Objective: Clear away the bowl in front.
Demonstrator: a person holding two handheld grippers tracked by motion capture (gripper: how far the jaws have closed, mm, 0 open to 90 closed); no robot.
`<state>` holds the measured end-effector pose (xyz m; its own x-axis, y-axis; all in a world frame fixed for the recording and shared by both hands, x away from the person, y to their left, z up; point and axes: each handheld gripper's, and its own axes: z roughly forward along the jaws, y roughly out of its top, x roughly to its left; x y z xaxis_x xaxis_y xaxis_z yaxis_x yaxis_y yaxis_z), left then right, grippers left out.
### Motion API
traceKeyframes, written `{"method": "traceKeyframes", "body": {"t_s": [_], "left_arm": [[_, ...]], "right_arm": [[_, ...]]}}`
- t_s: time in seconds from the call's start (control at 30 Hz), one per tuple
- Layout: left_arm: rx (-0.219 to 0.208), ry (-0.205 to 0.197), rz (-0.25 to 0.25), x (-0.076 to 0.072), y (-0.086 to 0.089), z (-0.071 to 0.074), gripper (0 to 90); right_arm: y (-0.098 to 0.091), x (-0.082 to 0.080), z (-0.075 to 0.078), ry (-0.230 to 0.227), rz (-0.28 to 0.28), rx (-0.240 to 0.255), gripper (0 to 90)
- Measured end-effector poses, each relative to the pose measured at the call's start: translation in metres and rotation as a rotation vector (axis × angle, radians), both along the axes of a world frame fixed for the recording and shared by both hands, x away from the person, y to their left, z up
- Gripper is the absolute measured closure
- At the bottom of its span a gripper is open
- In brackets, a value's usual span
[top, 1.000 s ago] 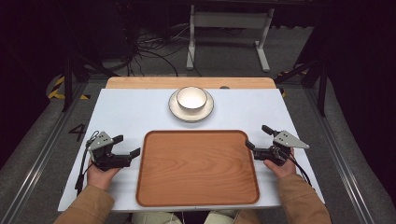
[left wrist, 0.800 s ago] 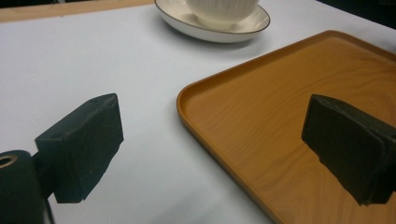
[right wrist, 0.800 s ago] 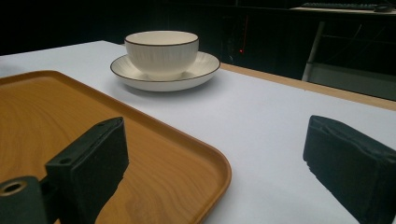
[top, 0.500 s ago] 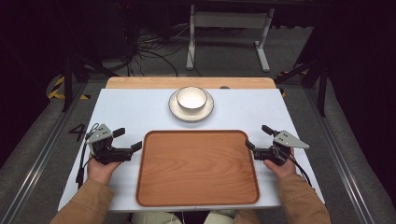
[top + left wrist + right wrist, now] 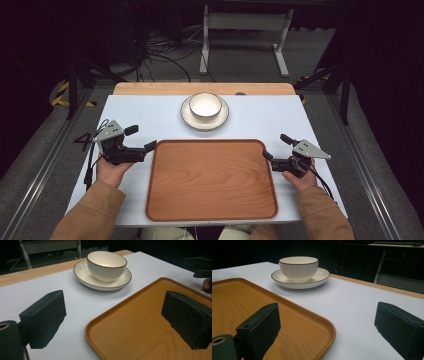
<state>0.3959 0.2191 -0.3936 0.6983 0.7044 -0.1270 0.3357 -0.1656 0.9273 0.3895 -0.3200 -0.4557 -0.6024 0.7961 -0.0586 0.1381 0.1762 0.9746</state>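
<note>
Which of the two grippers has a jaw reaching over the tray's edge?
The left gripper: one jaw sits over the wooden tray rim. The right gripper stays just outside.

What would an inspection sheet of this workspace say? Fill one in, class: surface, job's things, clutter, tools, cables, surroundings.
Surface: white table, wooden strip along its far edge.
Job's things: empty wooden tray near the person; white bowl standing in a saucer beyond it.
Clutter: nothing seen.
Tools: left tool open beside the tray's left edge; right tool open at its right edge; both empty.
Cables: one trails from each tool; a tangle on the floor.
Surroundings: dark room, metal stand behind the table.
</note>
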Motion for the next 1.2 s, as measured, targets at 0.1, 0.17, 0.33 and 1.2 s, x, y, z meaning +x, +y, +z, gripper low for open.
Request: {"method": "traceKeyframes", "body": {"t_s": [0.1,0.17,0.33,1.2], "left_arm": [[0.009,-0.009,-0.015,0.004,-0.006,0.007,6.6],[0.004,-0.018,-0.019,0.005,-0.01,0.011,6.6],[0.001,-0.019,-0.033,0.01,-0.016,0.019,6.3],[0.024,-0.007,-0.064,0.042,-0.043,0.031,7.0]], "right_arm": [[0.0,0.0,0.0,0.0,0.0,0.0,6.7],[0.0,0.0,0.0,-0.001,0.001,0.0,6.7],[0.0,0.0,0.0,-0.001,0.001,0.0,6.6],[0.0,0.0,0.0,0.001,0.001,0.001,6.6]]}}
